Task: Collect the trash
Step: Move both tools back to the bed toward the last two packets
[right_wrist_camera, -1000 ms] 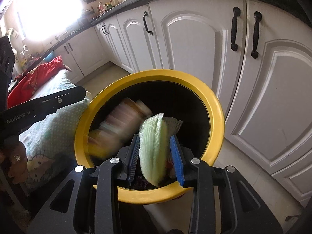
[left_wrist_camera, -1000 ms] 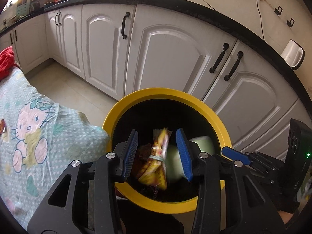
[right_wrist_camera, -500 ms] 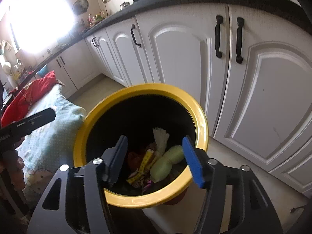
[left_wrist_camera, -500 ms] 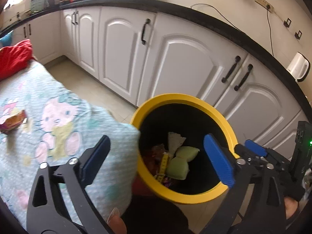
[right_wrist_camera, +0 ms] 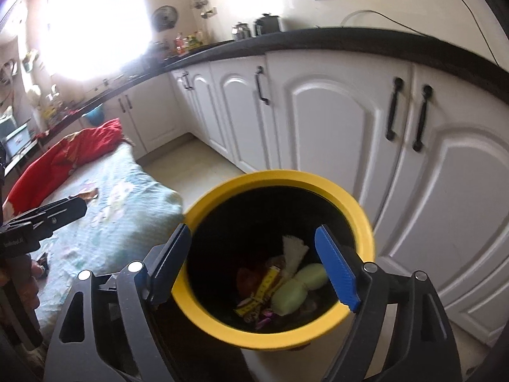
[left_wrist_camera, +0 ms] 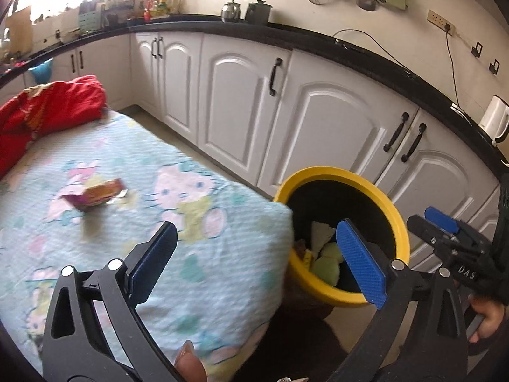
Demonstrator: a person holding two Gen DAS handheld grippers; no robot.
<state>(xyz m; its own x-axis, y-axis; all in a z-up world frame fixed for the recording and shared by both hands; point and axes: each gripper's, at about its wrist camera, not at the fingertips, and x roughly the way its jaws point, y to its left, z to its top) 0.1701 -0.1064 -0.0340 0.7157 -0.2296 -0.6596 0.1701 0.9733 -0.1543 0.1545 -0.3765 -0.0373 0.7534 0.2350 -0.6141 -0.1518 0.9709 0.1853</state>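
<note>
Right claw (right_wrist_camera: 254, 261) opening, empty, above yellow-rimmed bin (right_wrist_camera: 359, 210) with green sponges (right_wrist_camera: 289, 296), wrappers; left claw (left_wrist_camera: 254, 254) spread wide.

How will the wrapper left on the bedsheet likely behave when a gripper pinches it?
The wrapper looks like thin, crumpled foil lying on the sheet, so it is probably very light and floppy and should crush between the pads. One end stands raised, which may give an edge to pinch. Its glossy film may be slippery.

"das" on right hand-held gripper (left_wrist_camera: 442, 219)
</note>
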